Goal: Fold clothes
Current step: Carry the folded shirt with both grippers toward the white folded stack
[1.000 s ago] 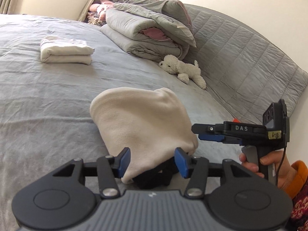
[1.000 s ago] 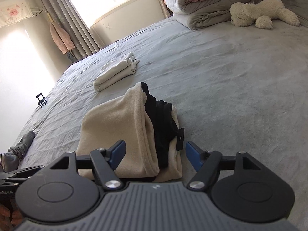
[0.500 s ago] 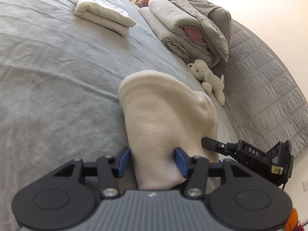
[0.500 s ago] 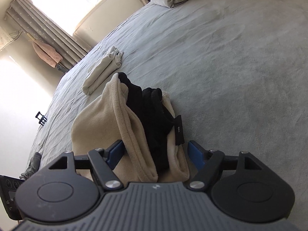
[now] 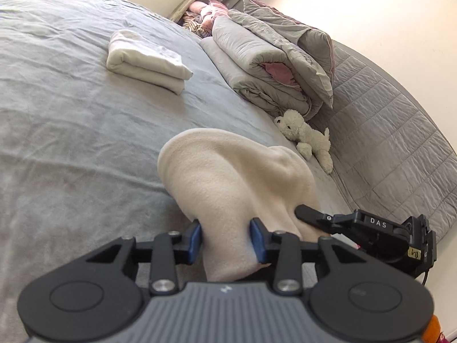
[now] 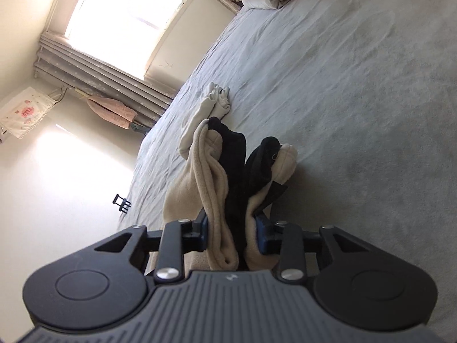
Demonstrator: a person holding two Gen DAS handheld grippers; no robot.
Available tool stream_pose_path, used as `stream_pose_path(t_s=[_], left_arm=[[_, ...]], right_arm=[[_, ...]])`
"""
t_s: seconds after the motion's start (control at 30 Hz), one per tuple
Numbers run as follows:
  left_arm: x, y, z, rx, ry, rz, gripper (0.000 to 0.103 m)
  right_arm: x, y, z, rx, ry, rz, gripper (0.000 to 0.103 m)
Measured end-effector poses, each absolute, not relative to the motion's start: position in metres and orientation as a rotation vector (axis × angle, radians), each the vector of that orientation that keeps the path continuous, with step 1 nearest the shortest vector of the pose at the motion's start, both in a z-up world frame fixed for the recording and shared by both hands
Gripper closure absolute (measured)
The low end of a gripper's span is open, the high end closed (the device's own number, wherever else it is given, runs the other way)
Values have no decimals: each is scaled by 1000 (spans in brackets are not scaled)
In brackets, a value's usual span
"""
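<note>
Item: cream fleece garment (image 5: 237, 188) with a black lining (image 6: 237, 171), bunched into a thick folded bundle on the grey bed (image 5: 71, 131), directly in front of both my grippers.

Progress: one white garment (image 5: 145, 63) lies folded into a neat stack farther up the bed, well apart from the current piece; I judge that one done. The fleece looks part-folded: layers are doubled over, but the edges are uneven and the black lining and a tag show at the open end in the right wrist view. I judge it needs at least a squaring-up and placing.

Left gripper (image 5: 225, 240): its fingers are closing, with one end of the fleece bundle between them; the blue pads (image 5: 195, 241) press into the cloth on both sides. I read this as a grip on the fleece.

Right gripper (image 6: 232, 237): its fingers are closing too, on the layered open end, cream and black folds squeezed between the pads (image 6: 261, 238). Gripping the fleece.

Other: rolled grey duvet (image 5: 271, 65) and a white plush toy (image 5: 305, 137) near the quilted headboard (image 5: 385, 131), clear of the work.
</note>
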State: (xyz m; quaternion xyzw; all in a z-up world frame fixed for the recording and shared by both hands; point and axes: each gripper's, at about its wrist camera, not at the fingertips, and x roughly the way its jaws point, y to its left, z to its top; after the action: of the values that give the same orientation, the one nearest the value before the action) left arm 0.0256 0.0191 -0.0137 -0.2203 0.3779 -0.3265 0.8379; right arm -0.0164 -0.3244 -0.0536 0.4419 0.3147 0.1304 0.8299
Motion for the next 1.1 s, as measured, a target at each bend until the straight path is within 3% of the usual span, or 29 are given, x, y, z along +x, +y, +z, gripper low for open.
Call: stream_pose_path(t_s=[0.17, 0.33, 0.5, 0.67, 0.87, 1.0, 1.1], left_arm=[[26, 50, 0, -467, 787, -648, 65], [28, 64, -24, -451, 865, -609, 63], [26, 67, -24, -450, 857, -621, 62], [32, 76, -25, -516, 837, -598, 59], [38, 75, -36, -560, 854, -599, 60], [36, 68, -46, -556, 873, -597, 59], [34, 63, -64, -611, 901, -595, 59]], right_arm=[[-9, -306, -50, 955, 702, 359, 68], [-2, -299, -61, 859, 824, 306, 67], [-8, -304, -68, 814, 879, 241, 59], [-22, -310, -61, 822, 845, 225, 35], [-27, -308, -56, 851, 810, 261, 26], [-22, -289, -58, 744, 854, 272, 25], [-22, -279, -62, 651, 874, 246, 35]])
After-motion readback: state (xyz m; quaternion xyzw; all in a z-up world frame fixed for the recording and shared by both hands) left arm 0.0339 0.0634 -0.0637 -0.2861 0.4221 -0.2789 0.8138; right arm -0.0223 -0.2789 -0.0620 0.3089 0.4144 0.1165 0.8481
